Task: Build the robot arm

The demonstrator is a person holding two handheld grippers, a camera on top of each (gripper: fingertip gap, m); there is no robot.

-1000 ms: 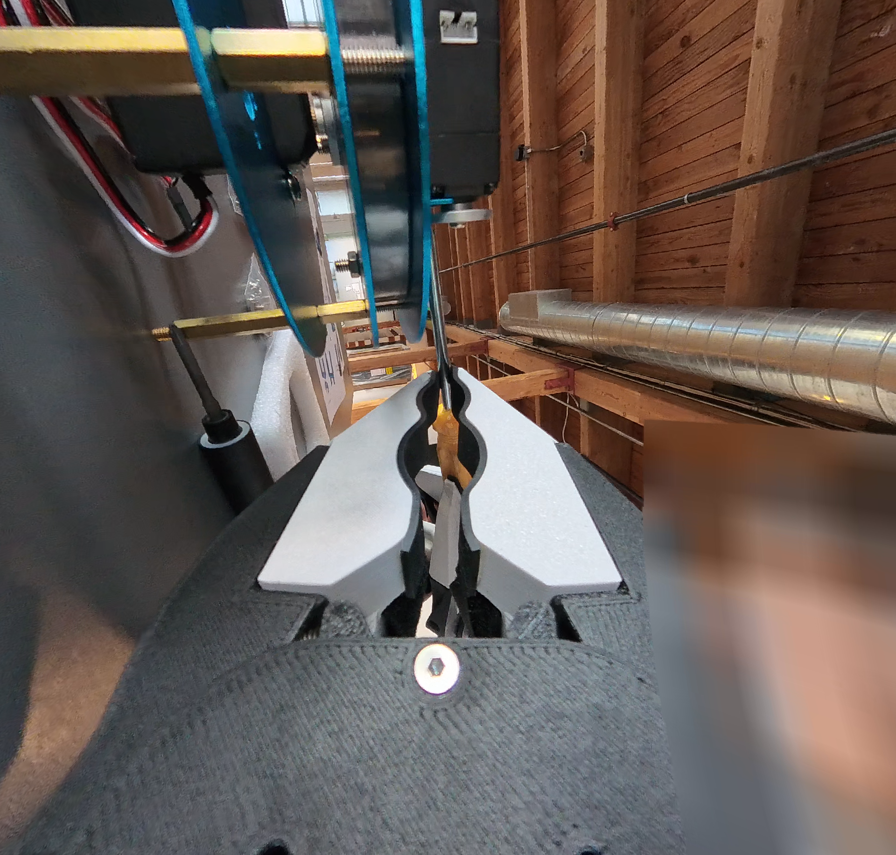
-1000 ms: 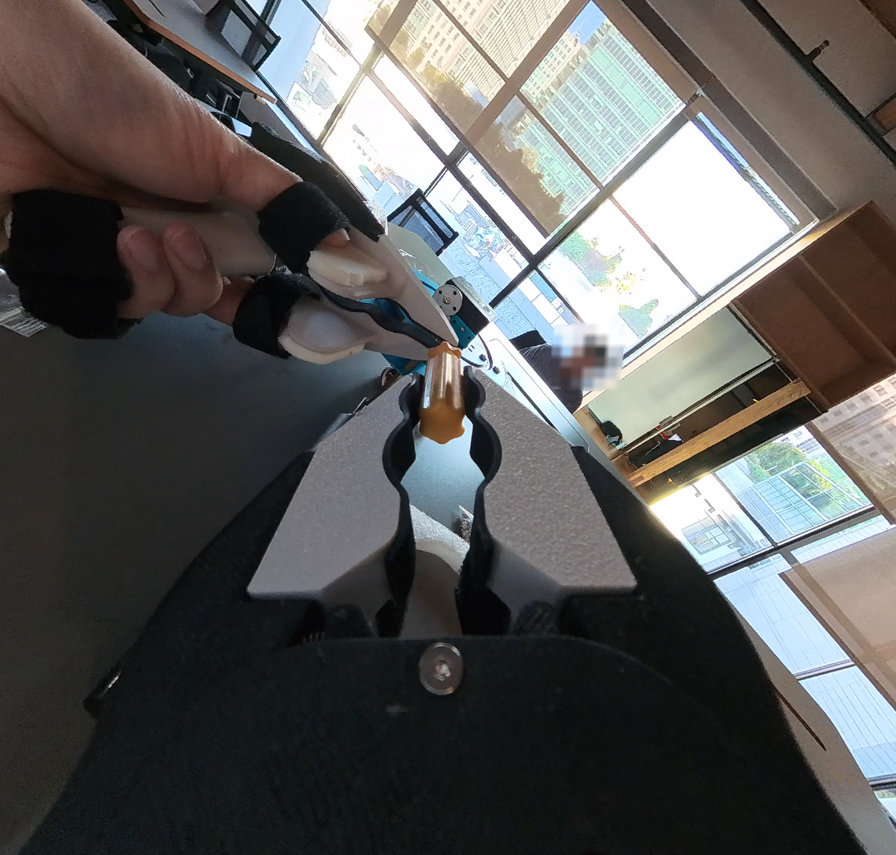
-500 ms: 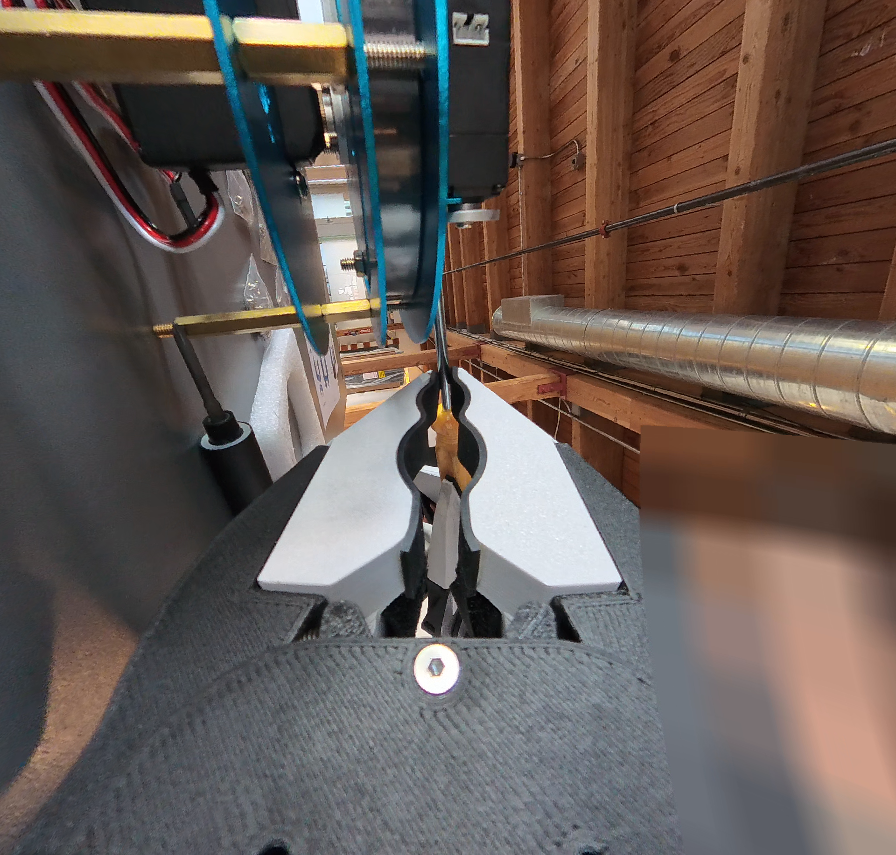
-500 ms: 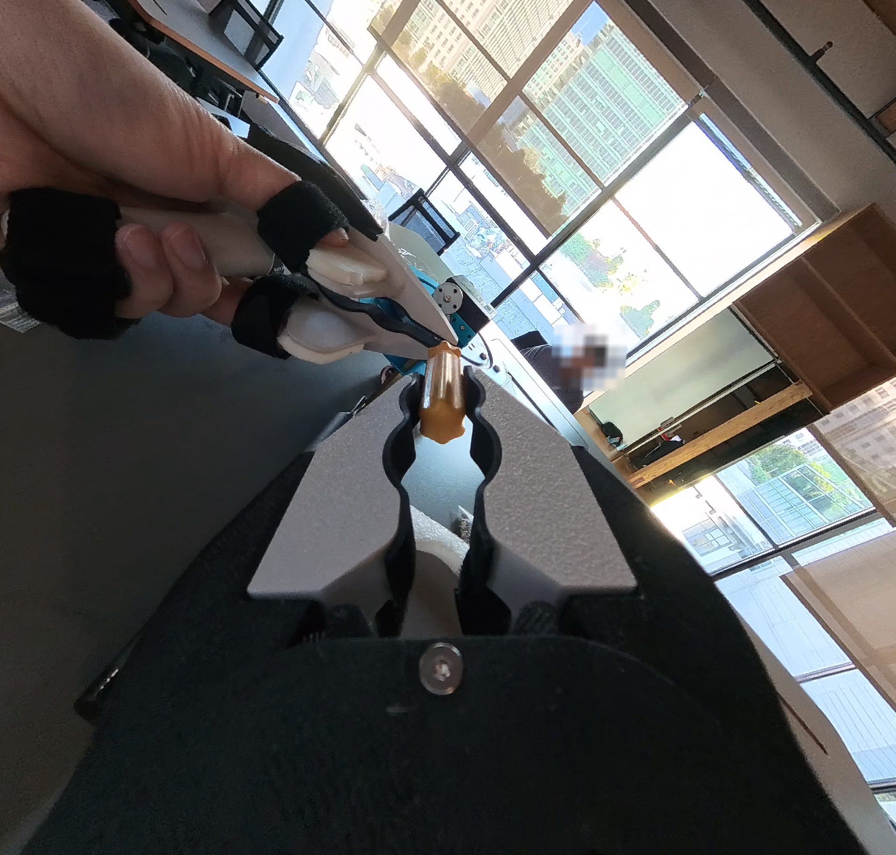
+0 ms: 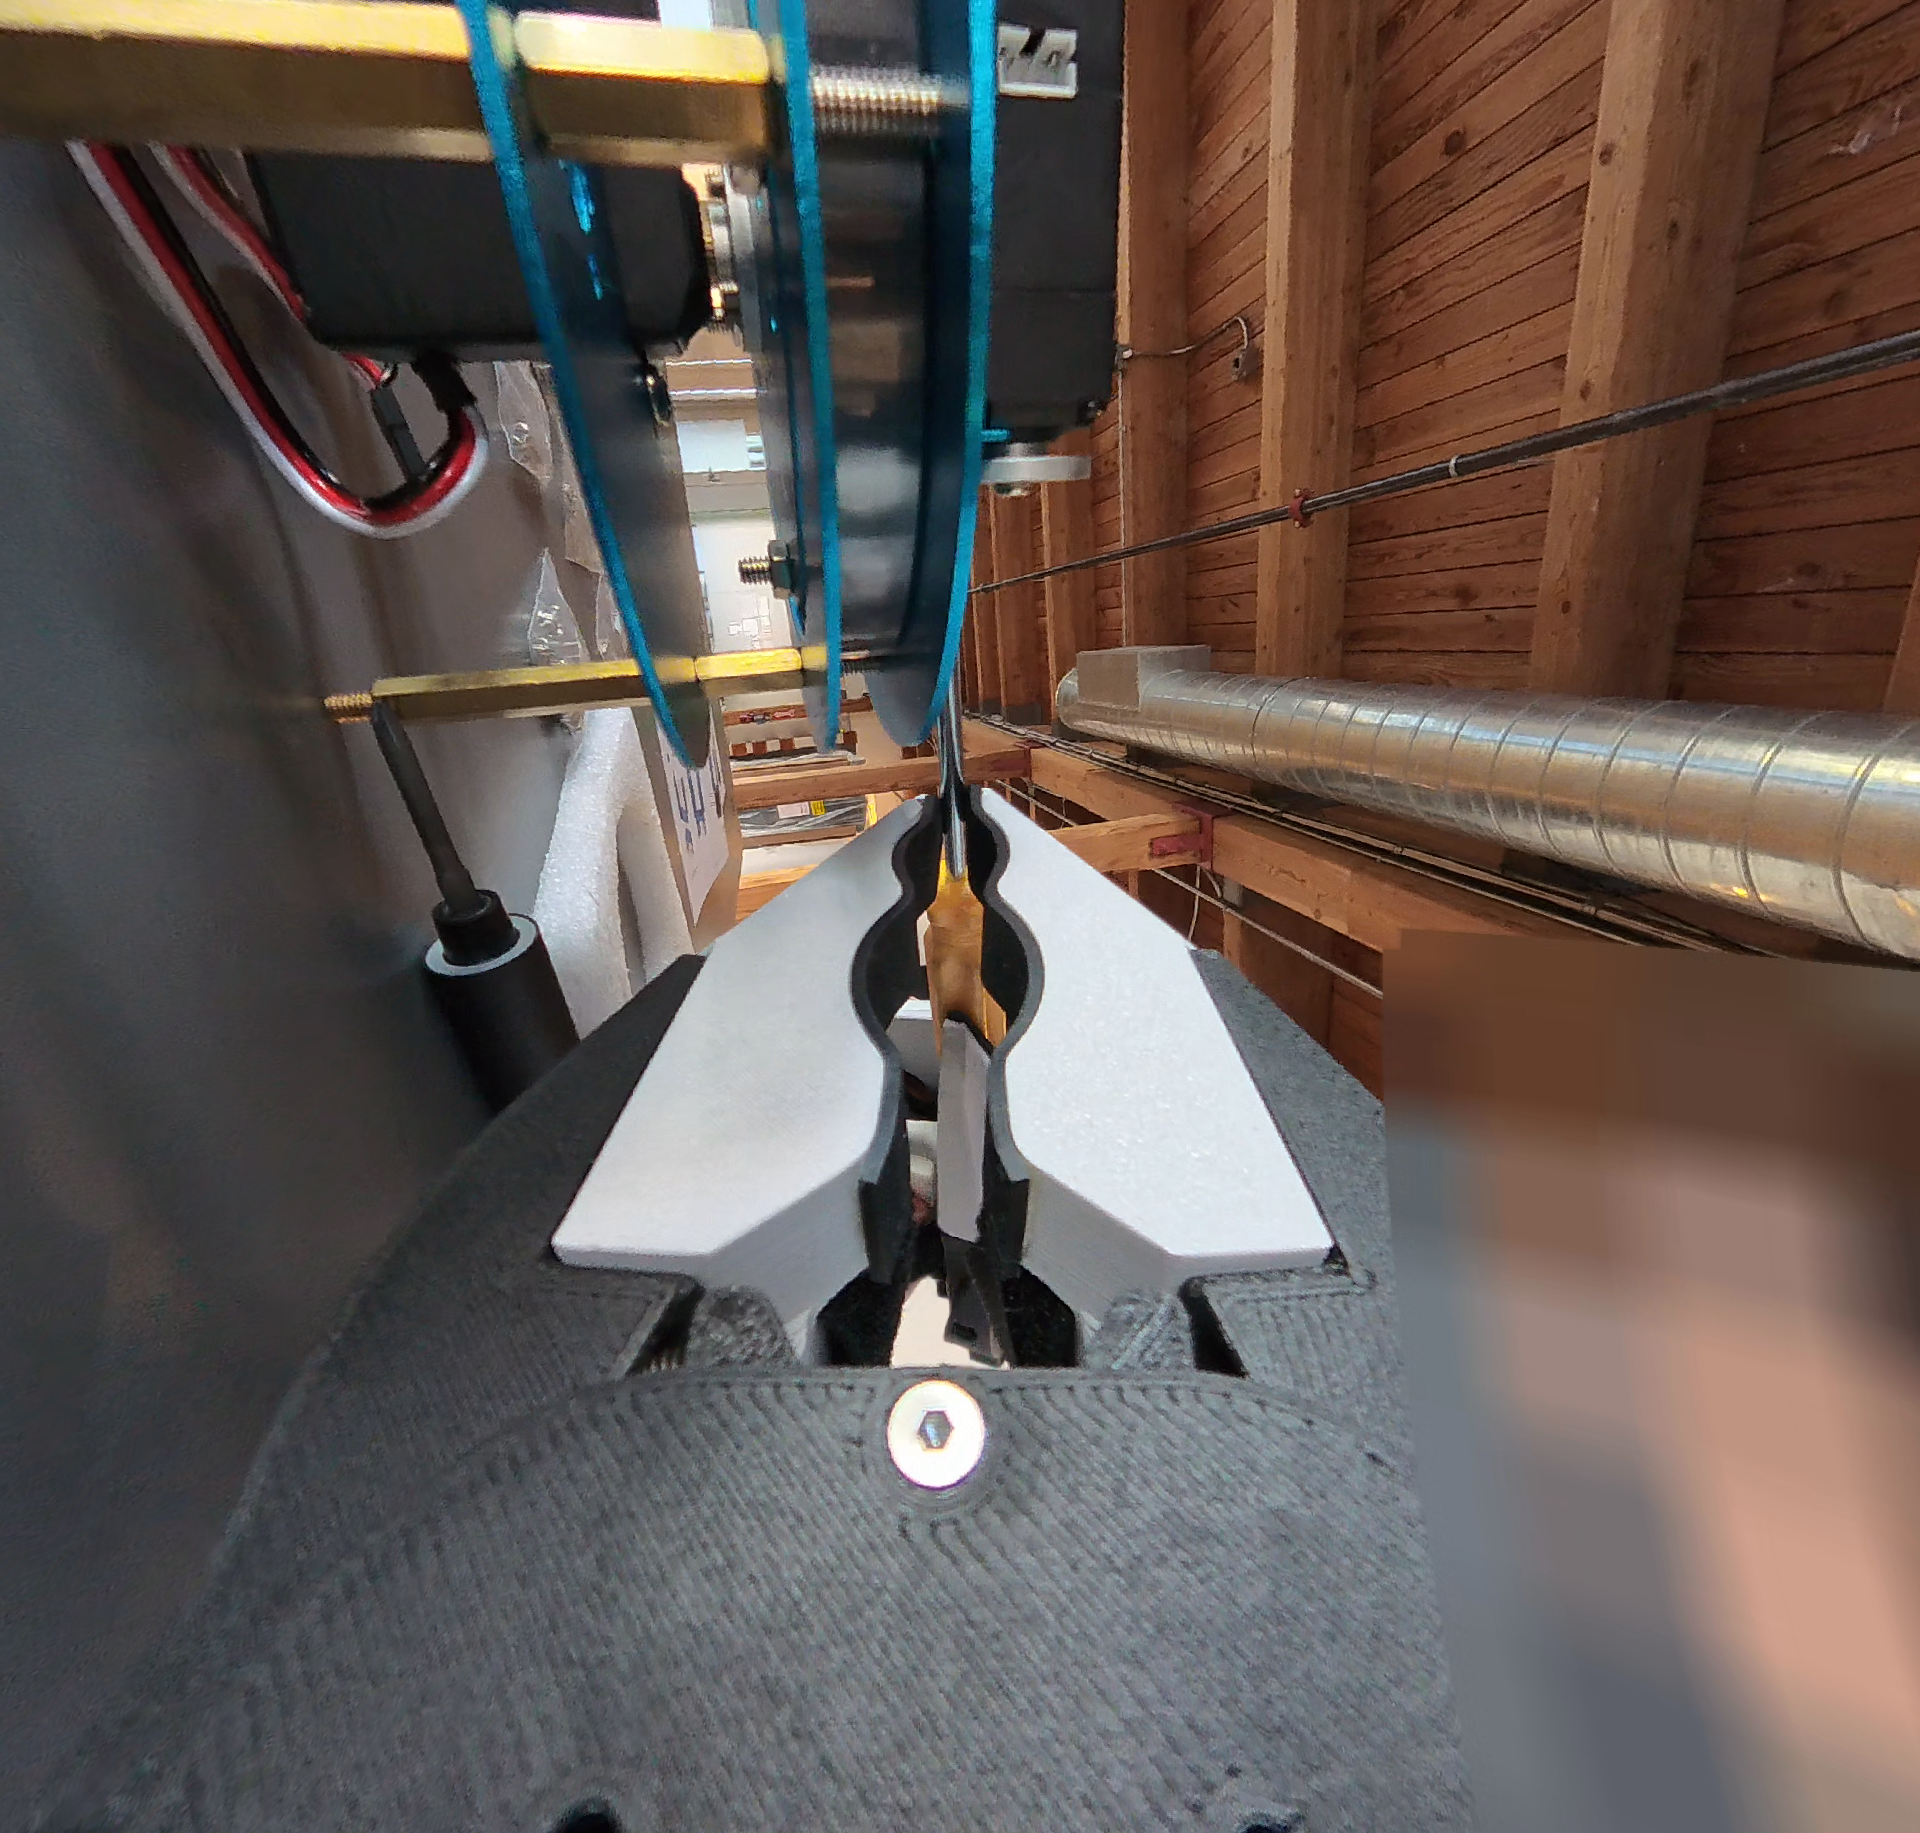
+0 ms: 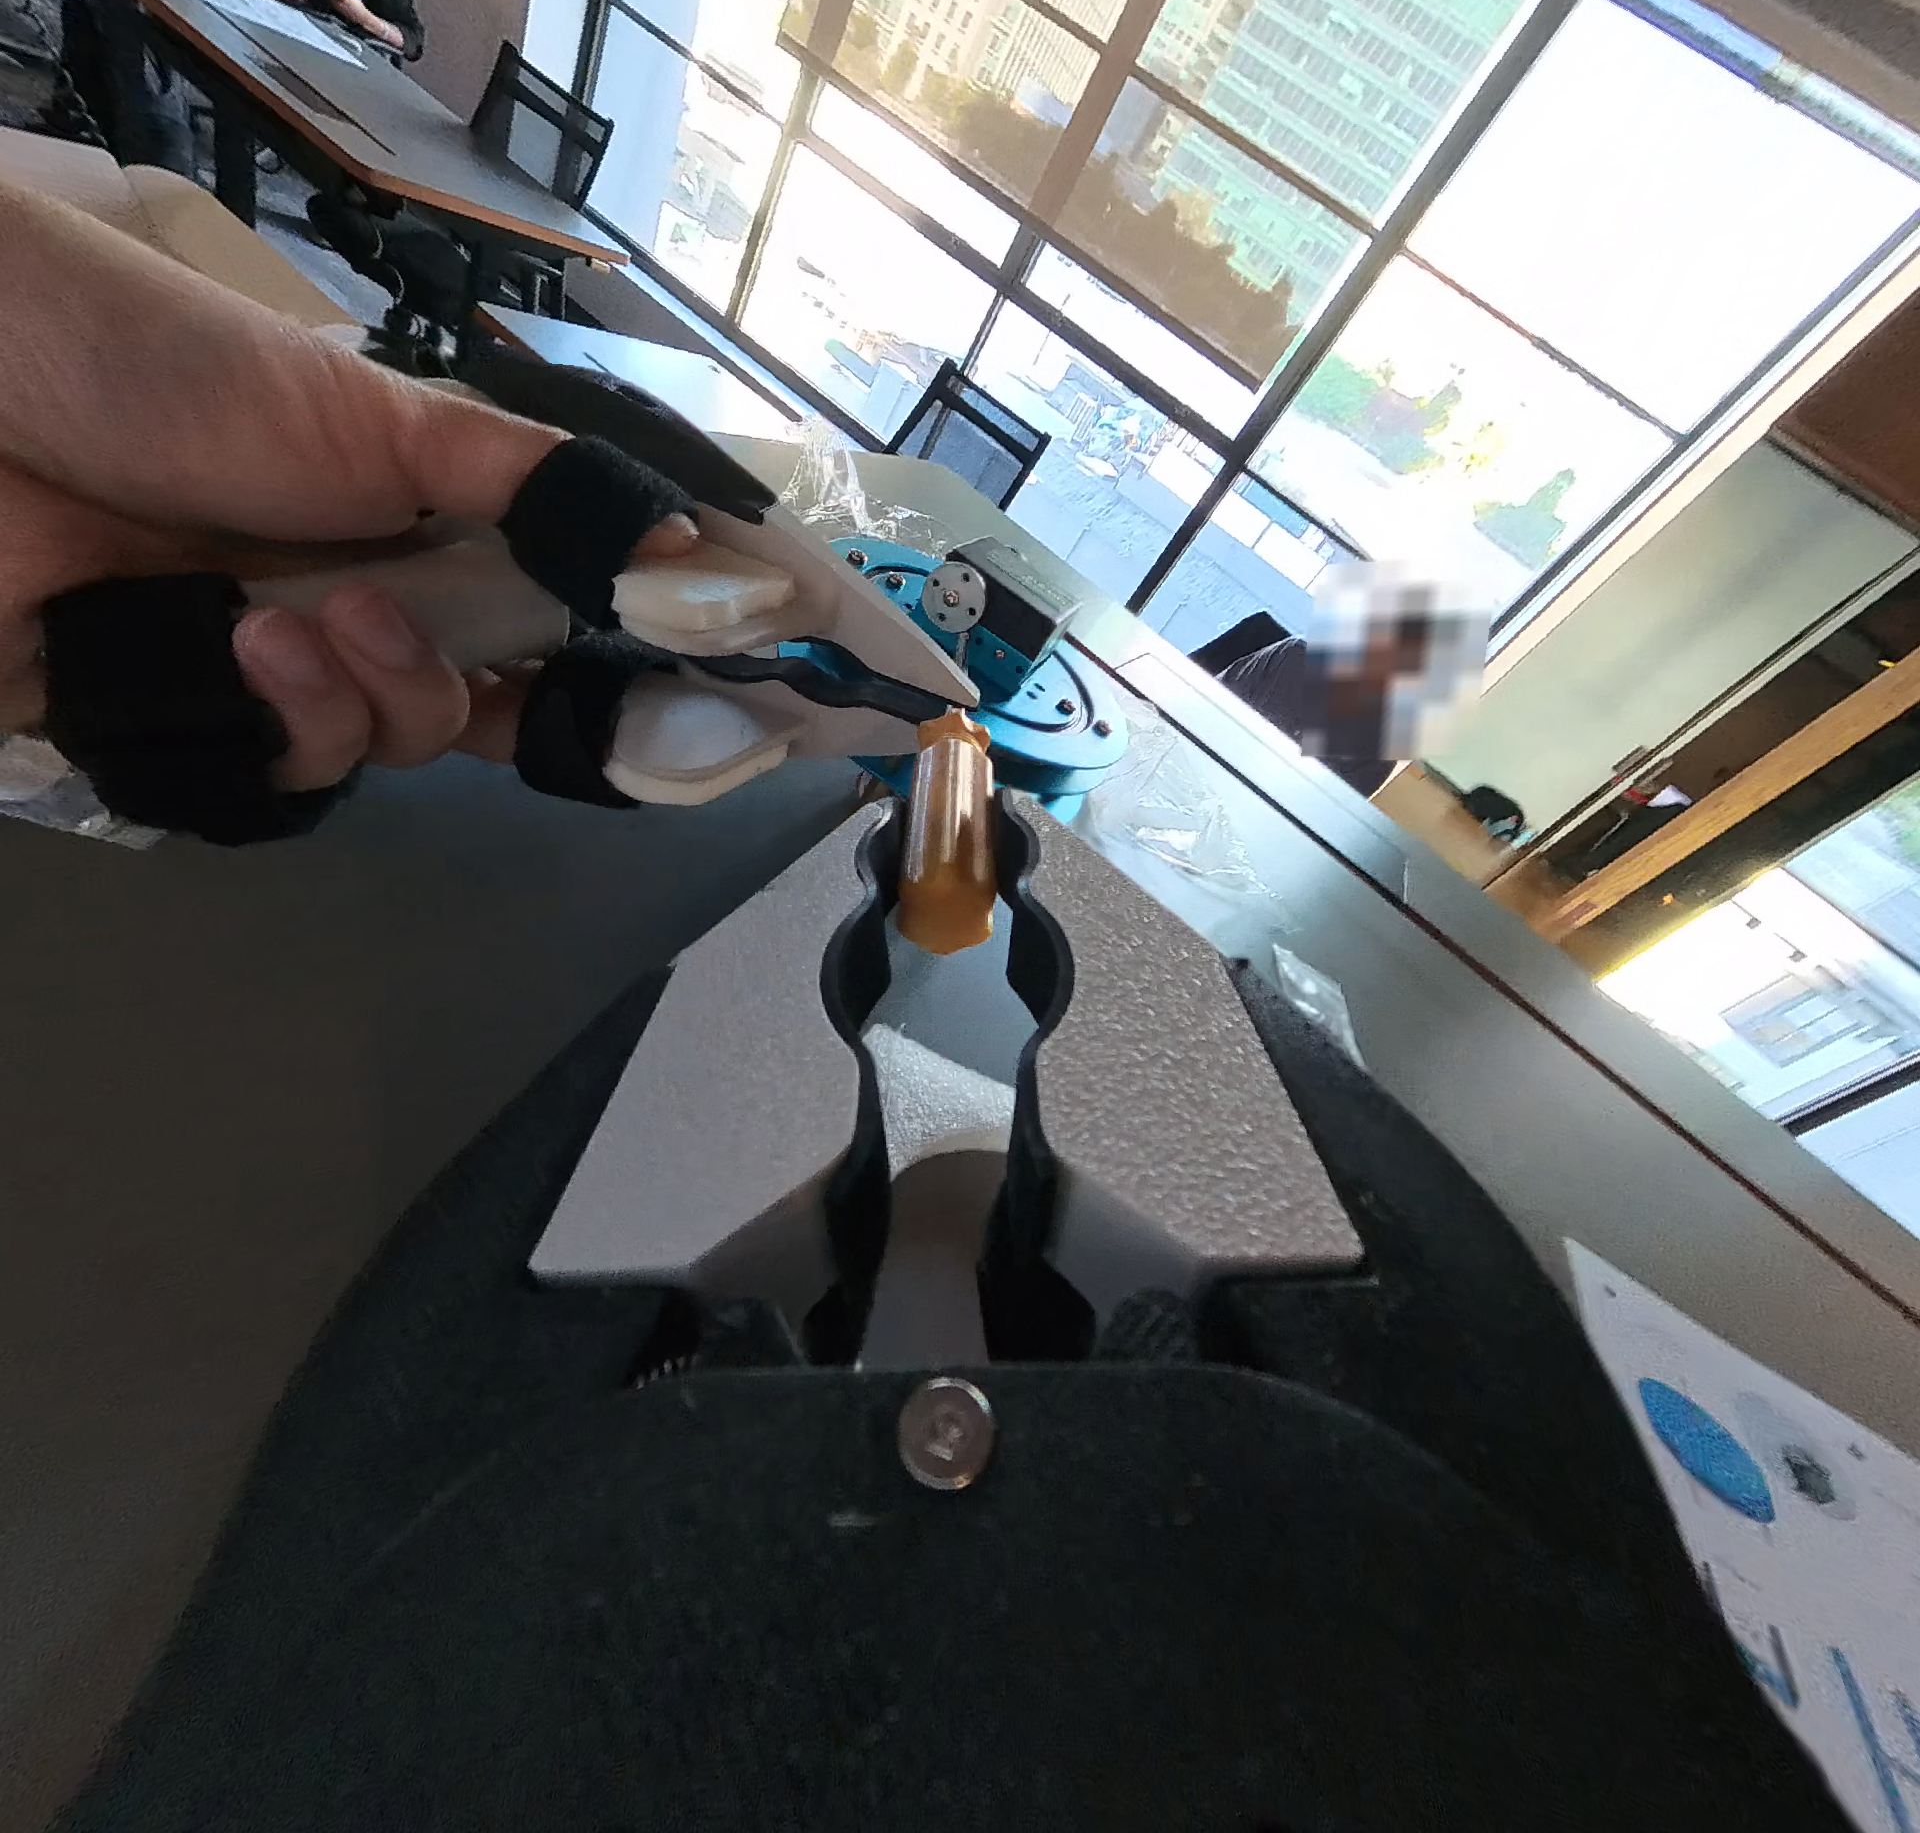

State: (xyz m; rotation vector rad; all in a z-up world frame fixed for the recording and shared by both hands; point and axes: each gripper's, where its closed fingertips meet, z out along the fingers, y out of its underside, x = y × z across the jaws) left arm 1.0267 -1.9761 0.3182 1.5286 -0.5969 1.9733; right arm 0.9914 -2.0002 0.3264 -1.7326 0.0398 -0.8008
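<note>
A screwdriver with an orange handle [image 6: 940,879] and a thin steel shaft [image 5: 951,775] points at a blue disc assembly [image 5: 883,329] with black servo boxes and brass standoffs [image 5: 312,69]. My right gripper [image 6: 945,827] is shut on the handle. My left gripper [image 5: 951,817] is shut on the shaft just above the handle [image 5: 956,942]. In the right wrist view the left gripper [image 6: 951,708] is held by a hand [image 6: 208,557] in black finger straps, its tips pinching the handle's top. The blue assembly [image 6: 997,692] sits on the table just beyond. The screwdriver's tip is hidden.
A black-handled tool [image 5: 478,952] leans against a lower brass standoff. White foam [image 5: 582,848] lies by it. Red, white and black wires [image 5: 312,453] loop from the assembly. Clear plastic wrap [image 6: 1174,807] and a white sheet [image 6: 1766,1471] lie on the grey table [image 6: 312,1004]. Spacing between my two grippers at the tips: around 5 cm.
The right wrist view has swung, so more of the table, the blue assembly and the handle's length show. In the left view the assembly has drifted slightly right. Both grips are unchanged.
</note>
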